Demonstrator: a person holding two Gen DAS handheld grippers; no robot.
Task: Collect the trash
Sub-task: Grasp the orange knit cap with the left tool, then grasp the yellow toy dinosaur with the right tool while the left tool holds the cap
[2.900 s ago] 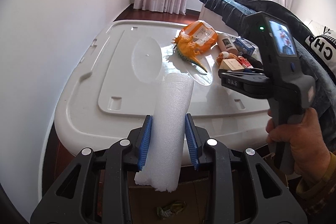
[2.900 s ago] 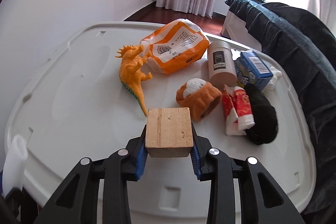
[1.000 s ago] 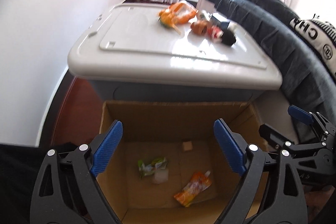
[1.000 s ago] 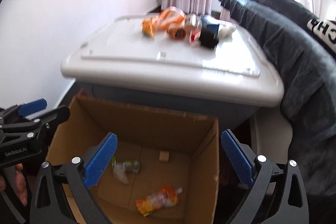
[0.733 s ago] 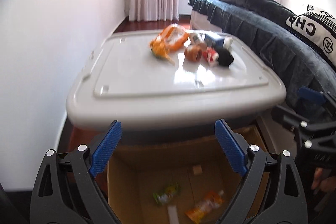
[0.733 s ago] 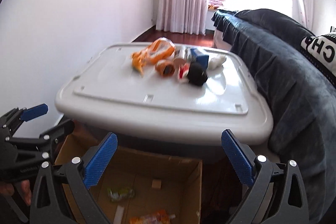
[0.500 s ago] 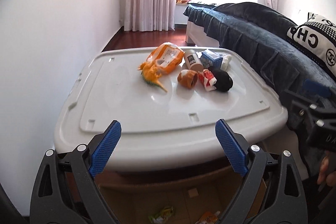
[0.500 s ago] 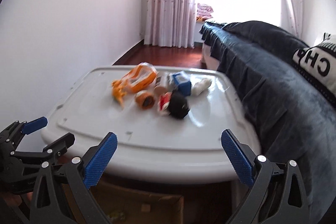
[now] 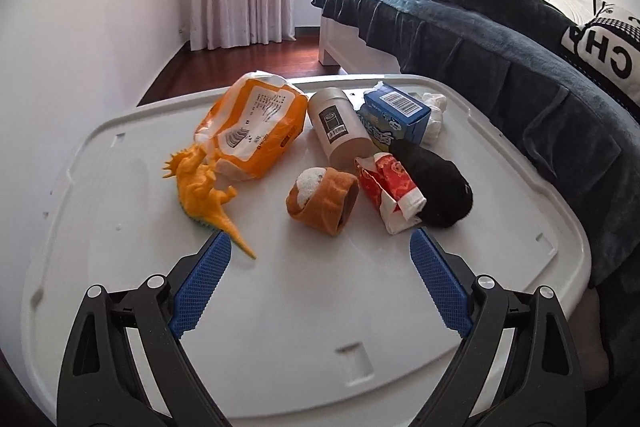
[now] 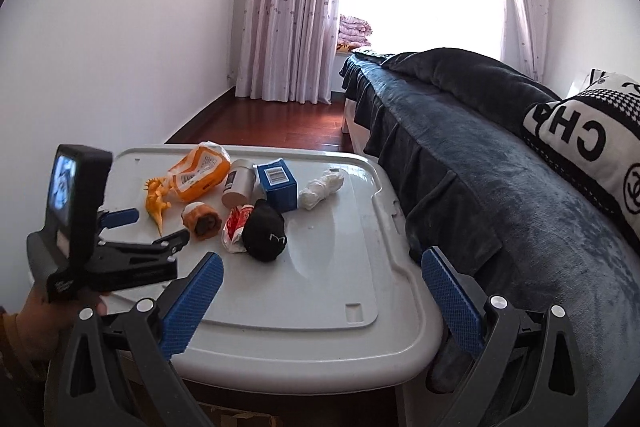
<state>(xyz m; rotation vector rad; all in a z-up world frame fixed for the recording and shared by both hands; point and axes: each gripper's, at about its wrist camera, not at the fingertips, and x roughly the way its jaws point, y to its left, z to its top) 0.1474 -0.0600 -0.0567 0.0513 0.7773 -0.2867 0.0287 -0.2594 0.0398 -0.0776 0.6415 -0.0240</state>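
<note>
On the white bin lid (image 9: 304,307) lies a cluster of items: an orange bag (image 9: 252,127), an orange toy dinosaur (image 9: 204,195), a grey-brown cylinder (image 9: 340,131), a blue carton (image 9: 396,115), a brown rolled sock (image 9: 324,203), a red and white packet (image 9: 390,191), a black sock ball (image 9: 436,183) and a white crumpled wad (image 10: 322,191). My left gripper (image 9: 316,247) hovers open just short of the brown sock, nothing between its fingers. My right gripper (image 10: 322,267) is open and empty, farther back over the lid's near right part (image 10: 352,267). The left gripper (image 10: 148,227) also shows in the right wrist view.
A bed with a dark blue blanket (image 10: 480,155) runs along the right, with a black and white pillow (image 10: 588,139). A white wall stands on the left, curtains (image 10: 288,7) and a window behind. A cardboard edge (image 10: 224,415) shows under the lid's front.
Both grippers rose from over the cardboard box to the bin lid; the left one moved forward close to the items. The foam roll and wooden block held earlier are gone from the jaws.
</note>
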